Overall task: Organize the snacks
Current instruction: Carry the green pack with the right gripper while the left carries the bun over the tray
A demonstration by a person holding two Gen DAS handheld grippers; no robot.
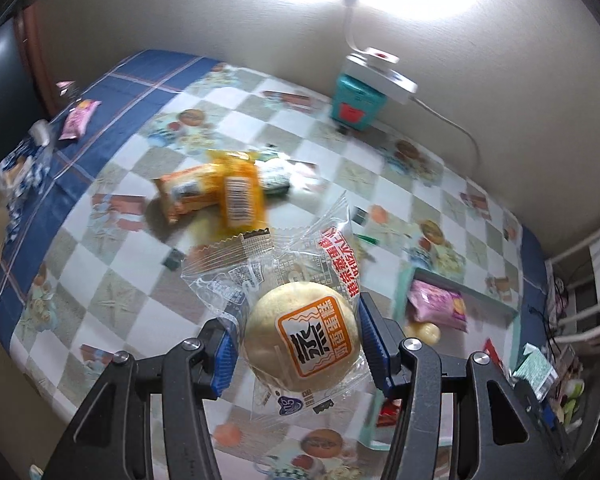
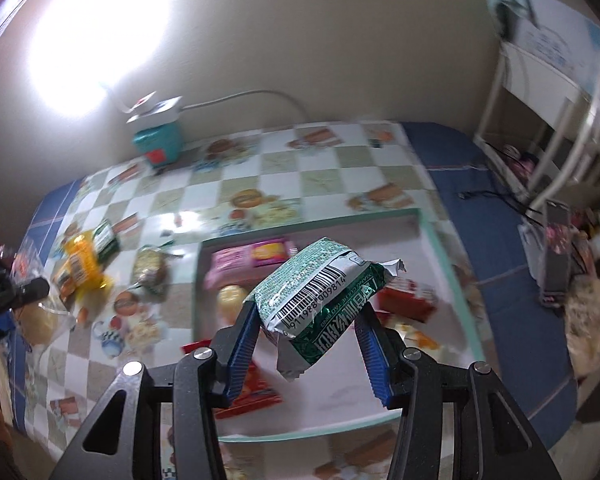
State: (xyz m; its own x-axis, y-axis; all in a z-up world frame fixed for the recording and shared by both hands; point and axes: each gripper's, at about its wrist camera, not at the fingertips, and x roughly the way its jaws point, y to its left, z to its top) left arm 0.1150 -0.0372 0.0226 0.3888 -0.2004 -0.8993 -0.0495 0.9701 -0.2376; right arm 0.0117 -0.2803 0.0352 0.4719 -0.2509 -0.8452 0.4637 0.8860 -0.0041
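Note:
My left gripper [image 1: 298, 344] is shut on a round pale bun in a clear wrapper [image 1: 300, 340] with an orange label, held above the checked tablecloth. My right gripper [image 2: 306, 322] is shut on a green and white snack packet [image 2: 320, 296] with a barcode, hanging over the white tray with a mint rim [image 2: 440, 248]. In that tray lie a pink packet [image 2: 228, 268], a yellow round snack [image 2: 230, 300] and red packets [image 2: 408, 300]. Orange packets [image 1: 216, 192] and a green packet [image 1: 276, 176] lie in a heap on the table.
A teal box with a white lamp base [image 1: 360, 96] and cord stands by the wall at the back. A pink packet [image 1: 78, 120] lies on the blue cloth border at far left. A white rack [image 2: 548, 120] and clutter stand to the right of the table.

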